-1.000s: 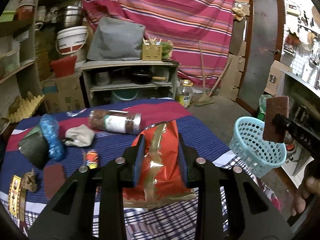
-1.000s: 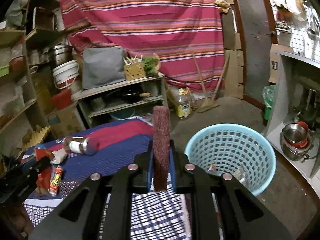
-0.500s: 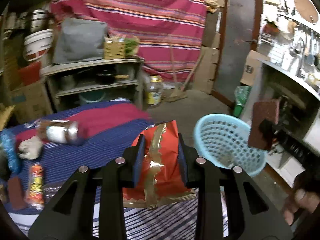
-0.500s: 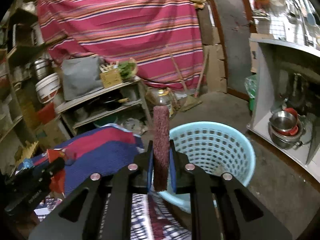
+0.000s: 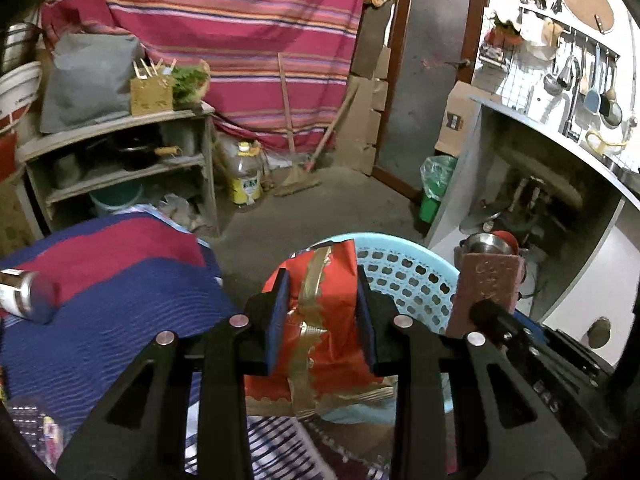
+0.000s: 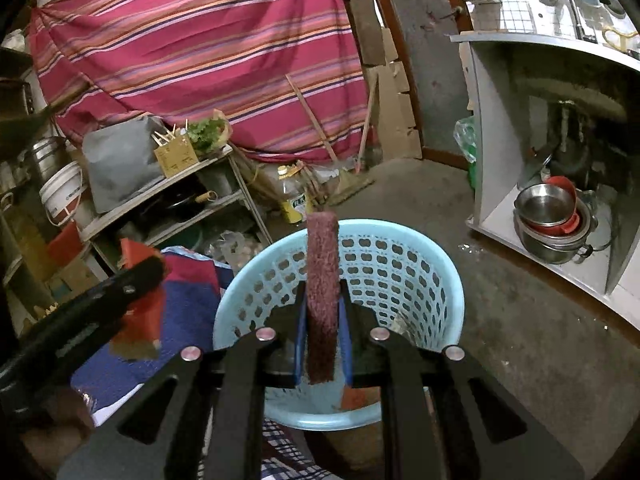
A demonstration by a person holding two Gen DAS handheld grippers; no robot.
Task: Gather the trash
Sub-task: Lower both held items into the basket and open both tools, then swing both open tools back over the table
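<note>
Item one: my left gripper (image 5: 322, 316), fingers clamped on a red wrapper (image 5: 320, 320) with a gold band, held upright at the near rim of the basket (image 5: 404, 276).

Item two: my right gripper (image 6: 323, 316), fingers clamped on a maroon scouring pad (image 6: 322, 280), which stands on edge over the open mouth of the same light-blue basket. From the left camera this pad (image 5: 488, 284) shows just beside the wrapper, at the basket's right rim.

Item three: the basket stands on the floor (image 6: 500, 320) close against the edge of the bed (image 5: 120, 280). Some scraps lie inside it; I cannot tell what they are.

Item four: a jar (image 5: 24, 296) lies on its side on the striped blanket at the bed's left edge.

Item five: steel bowls (image 6: 548, 216), stacked under the counter on the right.
</note>
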